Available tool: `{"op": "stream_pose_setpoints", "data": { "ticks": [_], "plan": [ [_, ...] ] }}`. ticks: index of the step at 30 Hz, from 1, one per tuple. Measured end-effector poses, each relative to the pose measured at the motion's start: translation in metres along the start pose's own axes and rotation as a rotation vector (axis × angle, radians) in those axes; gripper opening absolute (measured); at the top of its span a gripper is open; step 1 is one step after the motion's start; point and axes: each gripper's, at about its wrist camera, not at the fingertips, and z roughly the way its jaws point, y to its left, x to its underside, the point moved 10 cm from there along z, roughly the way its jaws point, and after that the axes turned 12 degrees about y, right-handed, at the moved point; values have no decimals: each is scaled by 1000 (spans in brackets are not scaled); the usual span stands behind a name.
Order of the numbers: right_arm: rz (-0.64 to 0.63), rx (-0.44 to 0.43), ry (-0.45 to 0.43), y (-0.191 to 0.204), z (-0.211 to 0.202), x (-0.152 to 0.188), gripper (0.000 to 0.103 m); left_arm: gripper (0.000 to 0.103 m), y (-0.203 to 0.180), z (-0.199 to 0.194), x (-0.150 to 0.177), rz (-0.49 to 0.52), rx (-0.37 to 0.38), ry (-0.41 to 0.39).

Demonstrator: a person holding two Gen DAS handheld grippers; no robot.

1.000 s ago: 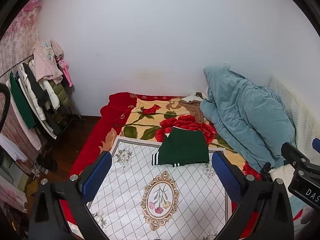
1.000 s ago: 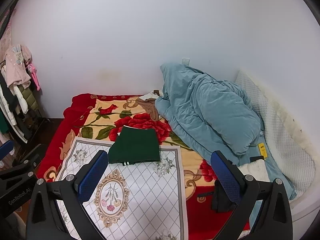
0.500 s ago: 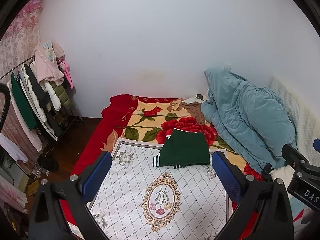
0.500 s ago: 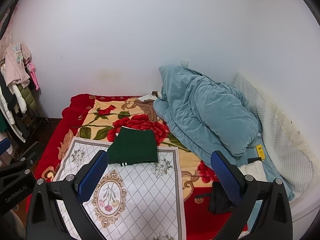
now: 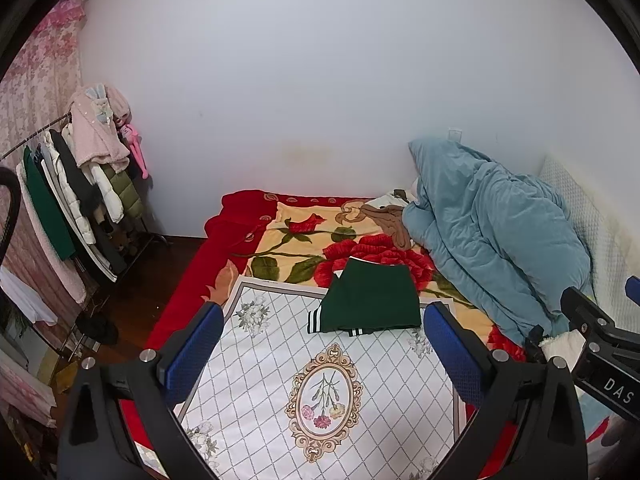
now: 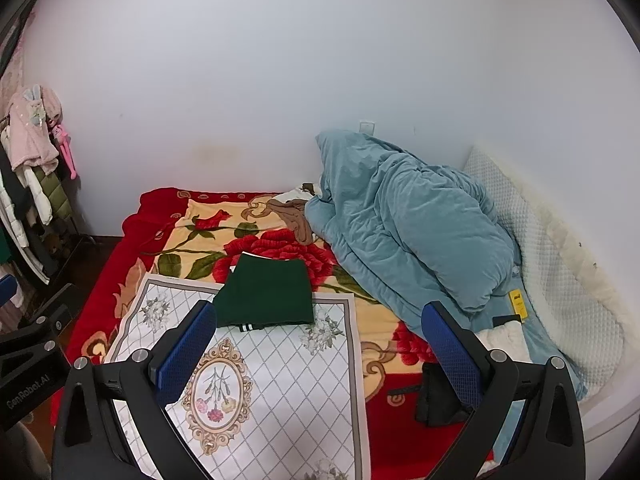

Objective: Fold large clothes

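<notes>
A dark green garment (image 5: 370,298) with white striped cuffs lies folded into a neat rectangle at the far edge of a white diamond-pattern cloth (image 5: 320,380) on the bed. It also shows in the right wrist view (image 6: 266,296). My left gripper (image 5: 324,344) is open and empty, held well back from the garment above the cloth. My right gripper (image 6: 320,344) is open and empty too, at a like distance. Each gripper's body shows at the edge of the other's view.
A red floral blanket (image 5: 304,240) covers the bed. A bunched teal duvet (image 5: 492,232) and a white quilted pillow (image 6: 532,248) lie at the right. A brown garment (image 5: 390,220) lies by the duvet. A clothes rack (image 5: 76,208) stands left. A dark item (image 6: 436,396) lies at the right.
Both views have shifted slightly, so the garment sits a little lower and farther right in them. The garment itself has not moved. Both grippers stay open.
</notes>
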Motion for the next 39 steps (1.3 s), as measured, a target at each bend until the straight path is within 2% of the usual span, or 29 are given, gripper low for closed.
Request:
{"op": "stream_pose_setpoints", "data": {
  "ticks": [39],
  "plan": [
    [-4,-5,8,-9,1,0,103,102,8,-11,-5,9,0,-16]
  ]
}}
